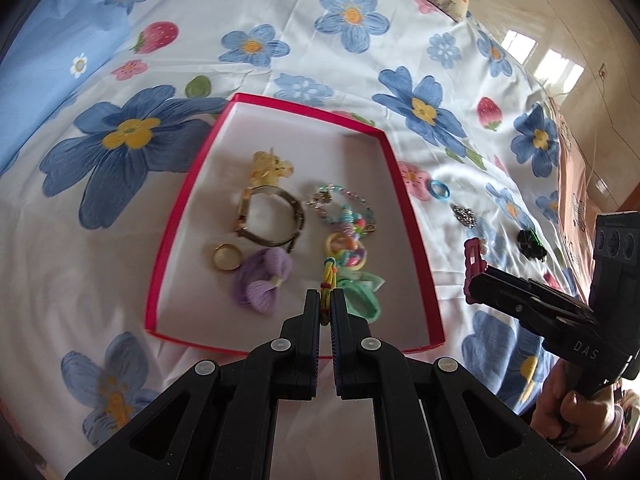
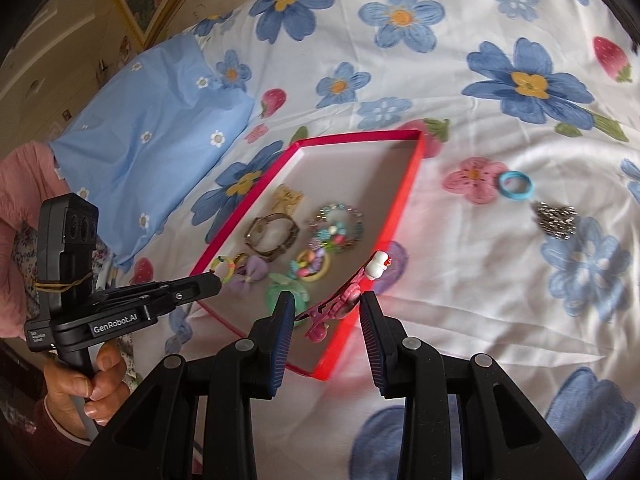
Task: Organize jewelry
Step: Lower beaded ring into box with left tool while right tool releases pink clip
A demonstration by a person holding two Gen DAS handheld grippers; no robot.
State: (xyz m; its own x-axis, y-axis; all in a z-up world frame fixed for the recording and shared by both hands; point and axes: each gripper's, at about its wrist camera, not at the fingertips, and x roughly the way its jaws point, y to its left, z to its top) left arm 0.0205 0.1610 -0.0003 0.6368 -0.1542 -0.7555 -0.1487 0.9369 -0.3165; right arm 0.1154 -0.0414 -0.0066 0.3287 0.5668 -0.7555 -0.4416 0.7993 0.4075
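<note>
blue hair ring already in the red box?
No, the small blue hair ring lies on the flowered bedsheet, to the right of the red-rimmed box.

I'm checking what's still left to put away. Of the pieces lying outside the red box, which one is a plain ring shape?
The blue ring, on the bedsheet beside the pink printed flower. The silver sparkly piece next to it is a jagged cluster, and the black piece is a dark lump.

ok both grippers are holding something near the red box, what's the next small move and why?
Probably open the left gripper. It is shut on the yellow rubber-band bracelet, which already hangs over the inside of the red box, so letting go should drop it among the other jewelry. The right gripper holds a pink hair clip right at the box's edge, so it likely needs to move further in first.
</note>
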